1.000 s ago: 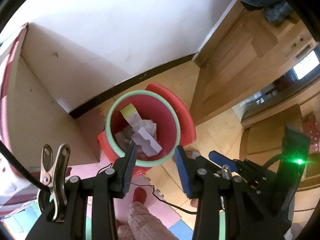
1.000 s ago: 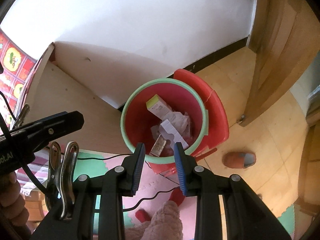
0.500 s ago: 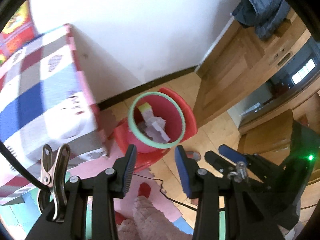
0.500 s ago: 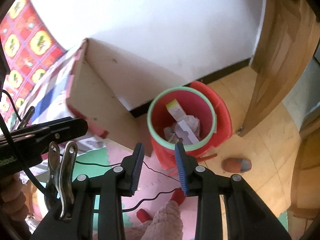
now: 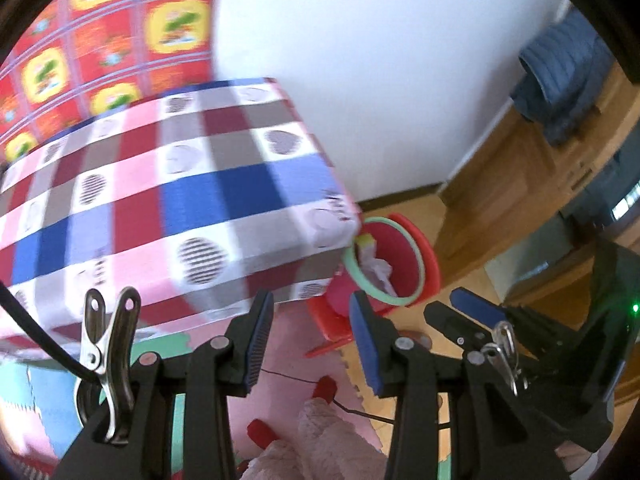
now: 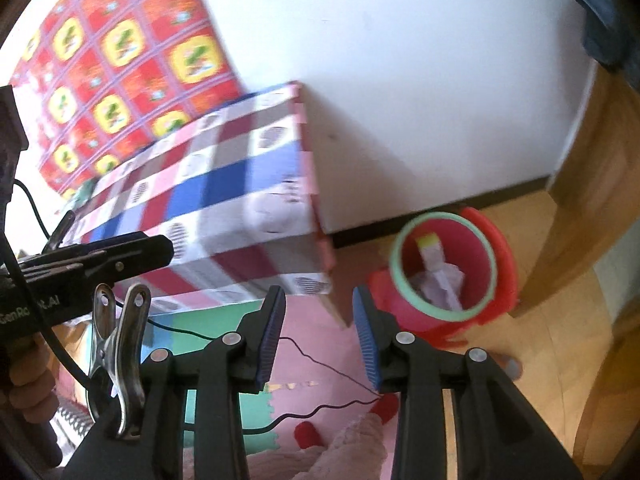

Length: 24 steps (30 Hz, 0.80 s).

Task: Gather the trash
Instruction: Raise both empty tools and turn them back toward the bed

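Note:
A red bin with a green rim (image 6: pixel 400 256) stands on the floor by the wall, holding crumpled paper (image 6: pixel 440 276) and a yellow-topped carton (image 6: pixel 427 245). In the left wrist view the bin (image 5: pixel 412 256) is partly hidden behind the table corner. My left gripper (image 5: pixel 311 296) is open and empty, high above the floor. My right gripper (image 6: pixel 318 292) is also empty, its jaws opening slightly. Each gripper shows at the edge of the other's view: the right gripper's blue pad (image 5: pixel 476 306) and the left gripper's body (image 6: pixel 100 256) with a hand (image 6: pixel 28 384) below it.
A table under a checked cloth (image 5: pixel 160 200) stands left of the bin, its corner close to the rim. Foam mats (image 6: pixel 320 336) with a thin black cable (image 6: pixel 320 360) lie below. A wooden door (image 6: pixel 580 200) is on the right, and a dark jacket (image 5: pixel 560 72) hangs there.
Both grippers rose and drew back from the bin, which now looks smaller and farther. The checked table top and red patterned wall came into view. The right gripper's jaws widened slightly.

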Each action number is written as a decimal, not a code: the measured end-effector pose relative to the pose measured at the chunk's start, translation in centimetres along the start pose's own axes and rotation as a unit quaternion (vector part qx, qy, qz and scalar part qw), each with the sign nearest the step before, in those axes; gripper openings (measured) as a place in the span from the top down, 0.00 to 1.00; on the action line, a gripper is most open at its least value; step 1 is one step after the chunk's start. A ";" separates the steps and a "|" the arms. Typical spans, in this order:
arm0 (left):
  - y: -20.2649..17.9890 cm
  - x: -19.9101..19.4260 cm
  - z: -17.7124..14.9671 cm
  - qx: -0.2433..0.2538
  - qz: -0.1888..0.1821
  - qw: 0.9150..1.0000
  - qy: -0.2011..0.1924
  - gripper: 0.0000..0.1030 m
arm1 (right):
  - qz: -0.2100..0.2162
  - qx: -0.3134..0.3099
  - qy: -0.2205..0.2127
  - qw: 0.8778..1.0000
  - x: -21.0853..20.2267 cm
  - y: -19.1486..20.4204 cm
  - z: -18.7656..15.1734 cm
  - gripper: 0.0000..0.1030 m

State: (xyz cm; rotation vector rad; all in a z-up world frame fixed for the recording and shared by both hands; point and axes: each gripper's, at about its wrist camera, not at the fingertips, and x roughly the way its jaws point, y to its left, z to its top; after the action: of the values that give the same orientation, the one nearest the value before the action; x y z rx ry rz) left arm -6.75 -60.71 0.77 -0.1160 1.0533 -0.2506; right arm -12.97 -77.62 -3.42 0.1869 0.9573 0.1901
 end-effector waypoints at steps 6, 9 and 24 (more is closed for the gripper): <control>6.7 -4.2 -0.7 -0.056 0.036 0.997 -0.031 0.60 | 0.037 -0.044 0.001 0.998 0.5 6.6 0.8 0.65; 9.4 -6.0 -1.1 -0.079 0.056 0.994 -0.041 0.60 | 0.056 -0.067 0.004 0.996 1.1 9.9 1.2 0.65; 25.2 -14.2 -3.3 -0.227 0.166 0.956 -0.090 0.60 | 0.166 -0.189 0.034 0.967 5.5 26.0 4.6 0.65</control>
State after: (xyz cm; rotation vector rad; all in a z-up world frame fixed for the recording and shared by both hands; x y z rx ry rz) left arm -12.59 -32.61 5.78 -0.3648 0.9161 0.3061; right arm -8.11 -51.48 1.06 -0.0129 0.9359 0.6849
